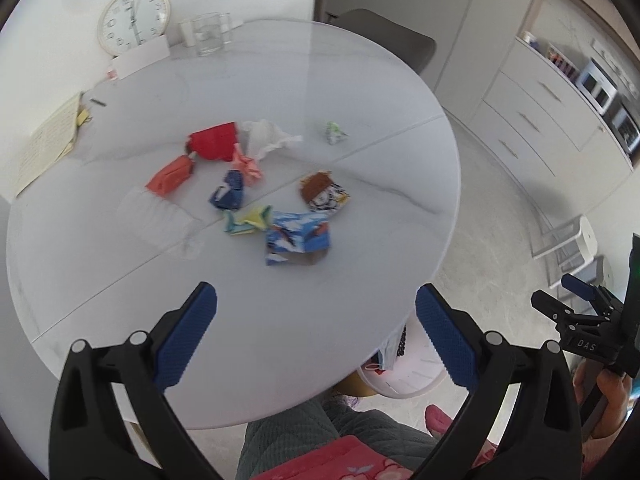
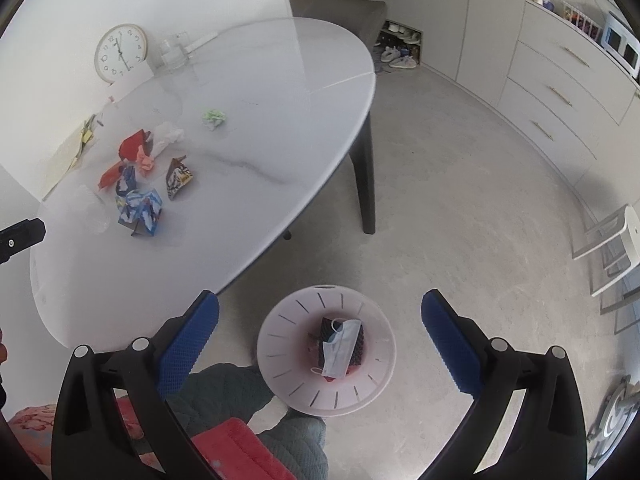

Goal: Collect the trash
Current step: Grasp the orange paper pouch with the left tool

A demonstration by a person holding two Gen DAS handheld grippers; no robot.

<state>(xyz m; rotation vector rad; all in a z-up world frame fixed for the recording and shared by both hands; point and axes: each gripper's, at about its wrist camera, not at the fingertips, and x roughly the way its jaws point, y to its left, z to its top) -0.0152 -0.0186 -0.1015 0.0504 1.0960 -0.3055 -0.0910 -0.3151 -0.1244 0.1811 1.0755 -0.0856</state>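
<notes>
Several crumpled wrappers lie on the round white table (image 1: 360, 220): a red carton (image 1: 214, 142), an orange pack (image 1: 170, 176), a blue wrapper (image 1: 298, 238), a brown and white wrapper (image 1: 324, 192), white tissue (image 1: 266, 136) and a green scrap (image 1: 334, 133). My left gripper (image 1: 316, 316) hangs open over the table's near edge, nothing between its blue pads. My right gripper (image 2: 320, 320) is open above the white bin (image 2: 280, 344) on the floor. A face mask (image 2: 340, 346) lies in the bin on a dark wrapper. The same right gripper (image 1: 576, 300) shows at the left wrist view's right edge.
A clock (image 1: 134, 20), a glass jug (image 1: 208, 34) and a notepad (image 1: 48, 144) sit at the table's far side. A crushed clear bottle (image 1: 160, 220) lies left of the wrappers. A chair (image 1: 384, 36) stands behind, cabinets (image 2: 560, 92) and a step stool (image 2: 612, 248) to the right. A person's legs are below.
</notes>
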